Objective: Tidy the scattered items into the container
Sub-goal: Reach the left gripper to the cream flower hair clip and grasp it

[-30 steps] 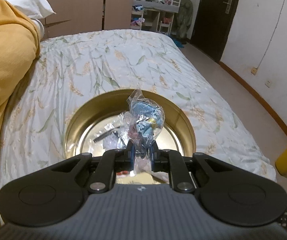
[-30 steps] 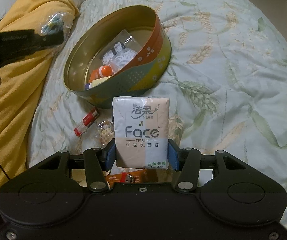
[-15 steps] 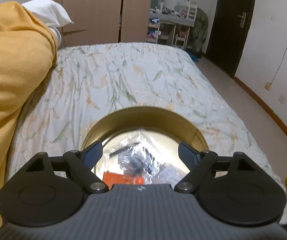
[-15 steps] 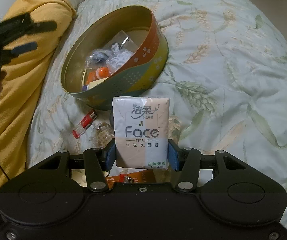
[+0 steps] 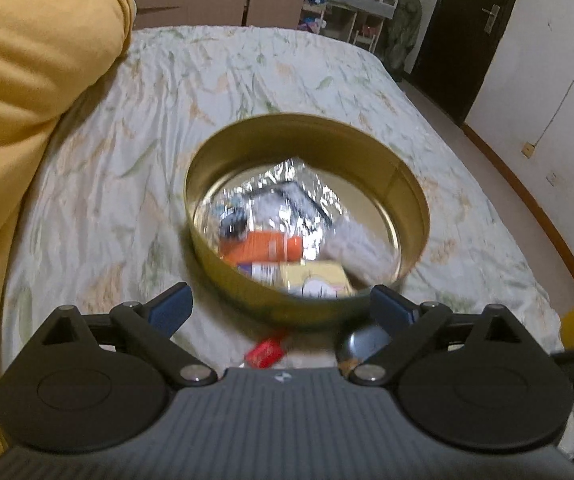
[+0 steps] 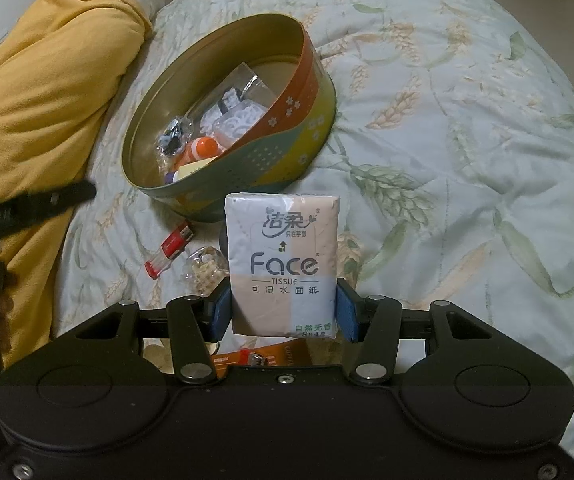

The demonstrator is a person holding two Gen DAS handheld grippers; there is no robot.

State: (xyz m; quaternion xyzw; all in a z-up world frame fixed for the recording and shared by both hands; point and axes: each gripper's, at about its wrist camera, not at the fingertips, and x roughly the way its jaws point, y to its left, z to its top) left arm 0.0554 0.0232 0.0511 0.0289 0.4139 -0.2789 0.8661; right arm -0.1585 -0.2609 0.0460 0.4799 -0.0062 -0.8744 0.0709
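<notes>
Blue rubber pads of the right gripper pressed on both sides of a pack of Face tissues, which stood upright between them, clear of the bedspread and just short of the round tin. The left gripper was empty: its jaws had just been opening and stood wide apart with nothing between them, poised over the near rim of the tin in the blurred left wrist view. Inside the tin lay what had already been gathered: a small clear bag of dark bits, an orange-capped bottle, a clear packet of white pieces and a yellowish box at the near wall. Loose on the bedspread between the tin and the grippers lay a red lighter, a clear bag of pale beads, a dark rounded object only partly visible, and an orange packet under the right gripper. A yellow blanket was heaped to the left. I judged the task to be about halfway through, with the left side's drop-off finished and the tissue pack next. That move would call for carrying the pack forward over the near rim, lowering it onto the free part of the floor and only then opening, while the left gripper went for the lighter.
</notes>
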